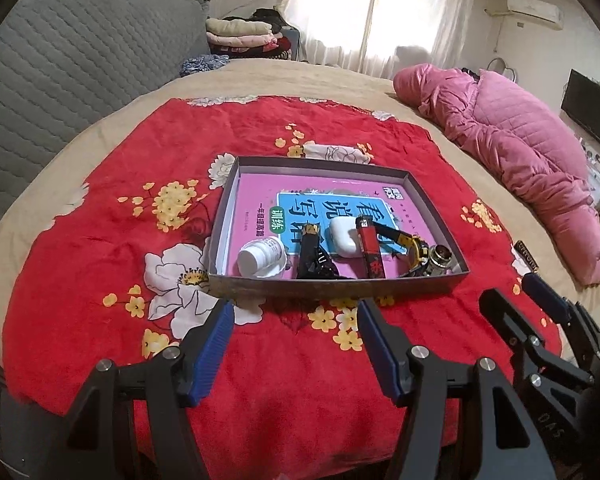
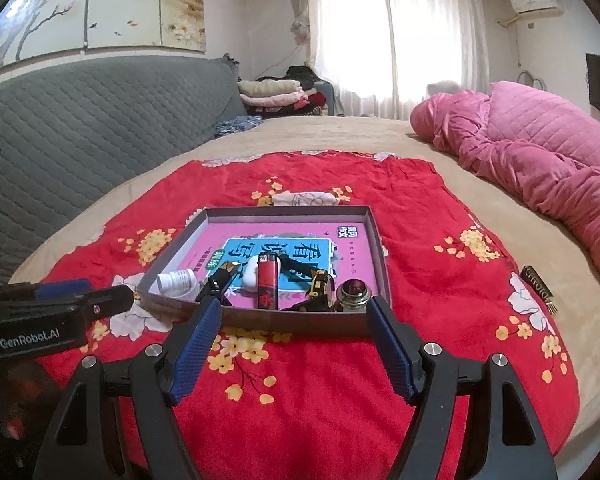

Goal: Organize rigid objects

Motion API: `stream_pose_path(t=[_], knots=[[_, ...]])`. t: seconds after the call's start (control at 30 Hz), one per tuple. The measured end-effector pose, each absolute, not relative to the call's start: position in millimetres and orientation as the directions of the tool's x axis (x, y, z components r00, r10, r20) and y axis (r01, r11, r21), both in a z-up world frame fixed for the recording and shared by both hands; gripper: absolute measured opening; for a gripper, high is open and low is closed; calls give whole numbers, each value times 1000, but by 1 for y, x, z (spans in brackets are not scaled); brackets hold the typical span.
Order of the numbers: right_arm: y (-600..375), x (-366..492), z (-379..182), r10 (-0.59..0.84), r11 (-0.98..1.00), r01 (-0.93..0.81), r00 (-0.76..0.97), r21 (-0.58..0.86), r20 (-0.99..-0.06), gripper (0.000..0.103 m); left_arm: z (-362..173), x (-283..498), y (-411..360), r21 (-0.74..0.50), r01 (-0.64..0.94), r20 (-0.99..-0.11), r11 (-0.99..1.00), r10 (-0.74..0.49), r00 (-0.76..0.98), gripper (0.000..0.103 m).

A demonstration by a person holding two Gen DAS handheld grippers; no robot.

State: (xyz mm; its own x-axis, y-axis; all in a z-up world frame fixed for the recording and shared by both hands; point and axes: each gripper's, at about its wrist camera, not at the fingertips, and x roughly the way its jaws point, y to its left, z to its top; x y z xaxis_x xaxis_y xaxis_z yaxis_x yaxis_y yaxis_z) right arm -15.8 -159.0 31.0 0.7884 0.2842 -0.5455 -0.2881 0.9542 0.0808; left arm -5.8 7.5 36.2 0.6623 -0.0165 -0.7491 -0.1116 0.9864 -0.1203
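A shallow grey box (image 1: pixel 236 284) sits in the middle of a red flowered blanket (image 1: pixel 100 248) spread over a bed with a beige sheet (image 1: pixel 332 76). A pink book (image 1: pixel 260 188) lies flat on its floor, cover up. Along the near edge of the box, resting on the book, the small things lie in a row: a white pill bottle (image 1: pixel 260 256) on its side at the left, a black and gold piece (image 1: pixel 312 256) next to it, a white earbud case (image 1: pixel 343 237) a little farther back, a red lighter (image 1: pixel 370 254) lying lengthwise, a yellow and black watch (image 1: pixel 414 250), and a small glass jar with a metal rim (image 1: pixel 441 261) in the near right corner. The bottle, the lighter and the jar show the same order in the right wrist view.

Outside the box, a small dark object with gold lettering (image 2: pixel 538 285) lies on the blanket well to the right.

The left gripper (image 1: pixel 294 314) hovers just in front of the box, fingers spread wide with nothing between them. The right gripper (image 2: pixel 294 308) also hangs before the near wall, fingers spread and empty.

A pink quilt (image 1: pixel 512 140) is bunched at the right side of the bed, and a grey quilted headboard (image 1: pixel 80 60) rises at the left.
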Motion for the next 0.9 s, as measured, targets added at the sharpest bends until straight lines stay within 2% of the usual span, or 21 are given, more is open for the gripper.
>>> stream_pose_path(t=[0.37,0.5,0.9], knots=[[-155,-10,14,286,952,-296,760,81,-584,76,11,1,3,-87,-107,-773,990,0,635,63],[-156,-7,7,329,940,-319,742,125,-584,76,3,3,5,-77,-114,-773,991,13,635,63],[-145,4,-14,294,945,-319,717,78,-632,76,-16,10,4,-72,-104,-793,992,6,609,63]])
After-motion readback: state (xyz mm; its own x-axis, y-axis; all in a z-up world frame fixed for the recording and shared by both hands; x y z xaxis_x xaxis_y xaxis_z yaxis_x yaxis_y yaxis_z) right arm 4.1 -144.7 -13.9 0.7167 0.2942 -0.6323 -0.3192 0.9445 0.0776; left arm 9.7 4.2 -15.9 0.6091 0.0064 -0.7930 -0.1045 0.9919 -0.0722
